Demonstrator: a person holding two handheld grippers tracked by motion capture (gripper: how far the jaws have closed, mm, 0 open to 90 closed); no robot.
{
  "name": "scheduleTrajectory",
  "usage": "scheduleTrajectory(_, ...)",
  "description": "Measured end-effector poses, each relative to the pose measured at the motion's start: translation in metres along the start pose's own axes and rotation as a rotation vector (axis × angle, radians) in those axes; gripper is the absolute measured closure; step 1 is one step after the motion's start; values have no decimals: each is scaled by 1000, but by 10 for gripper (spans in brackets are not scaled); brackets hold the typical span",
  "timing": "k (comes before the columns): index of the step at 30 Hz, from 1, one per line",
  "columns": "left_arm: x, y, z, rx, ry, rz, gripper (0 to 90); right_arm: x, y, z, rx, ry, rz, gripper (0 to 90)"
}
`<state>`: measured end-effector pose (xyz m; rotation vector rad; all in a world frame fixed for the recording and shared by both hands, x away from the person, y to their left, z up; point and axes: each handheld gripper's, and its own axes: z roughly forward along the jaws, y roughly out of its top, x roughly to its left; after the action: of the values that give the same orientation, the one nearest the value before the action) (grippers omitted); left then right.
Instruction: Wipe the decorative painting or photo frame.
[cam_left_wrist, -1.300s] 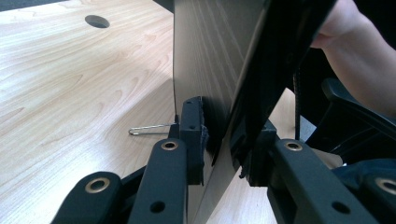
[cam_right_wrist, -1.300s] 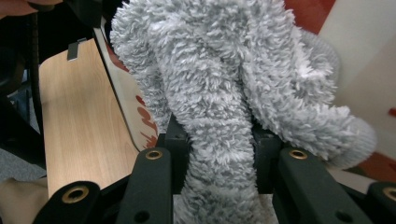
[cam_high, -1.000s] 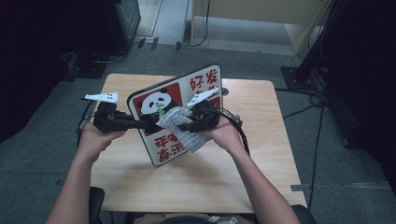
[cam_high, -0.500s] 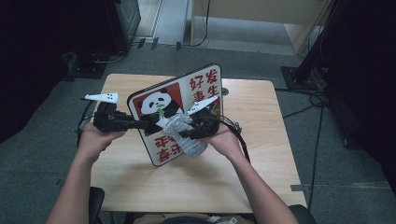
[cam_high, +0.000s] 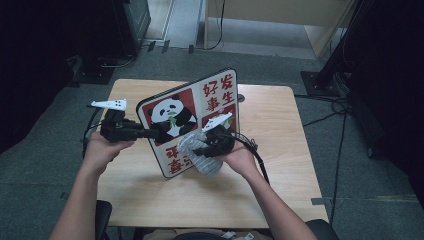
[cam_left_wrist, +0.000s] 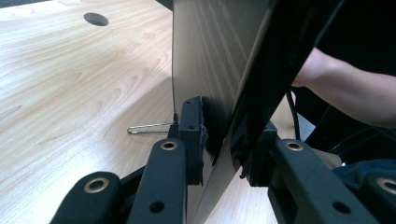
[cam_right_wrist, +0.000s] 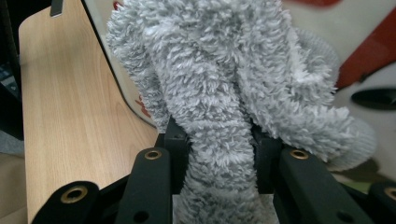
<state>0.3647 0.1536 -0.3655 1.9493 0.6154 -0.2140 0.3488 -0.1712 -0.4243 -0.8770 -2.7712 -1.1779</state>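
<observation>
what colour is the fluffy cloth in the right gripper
Light grey; the fluffy cloth shows best in the right gripper view.

I am holding up a board (cam_high: 187, 122) that is showing red Chinese characters on its white upper right panel: 好 and 事 in the left column, 发 and 生 in the right. Beside them a panda picture is sitting on a red panel. Lower down, more red characters are peeking out, 平 and what may be 春, but my cloth (cam_high: 197, 152) is covering the rest, so I am not reading them fully.
</observation>
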Motion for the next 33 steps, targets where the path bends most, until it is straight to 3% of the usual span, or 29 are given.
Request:
scheduleTrajectory(10,-1,0,0,1,3,1,738,-2,-16,11,-7,12,17,675)
scheduleTrajectory(19,-1,0,1,2,6,5,739,-6,-33,23,32,20,28,675)
scheduleTrajectory(33,0,1,1,-1,8,8,741,-8,-43,32,68,36,45,671)
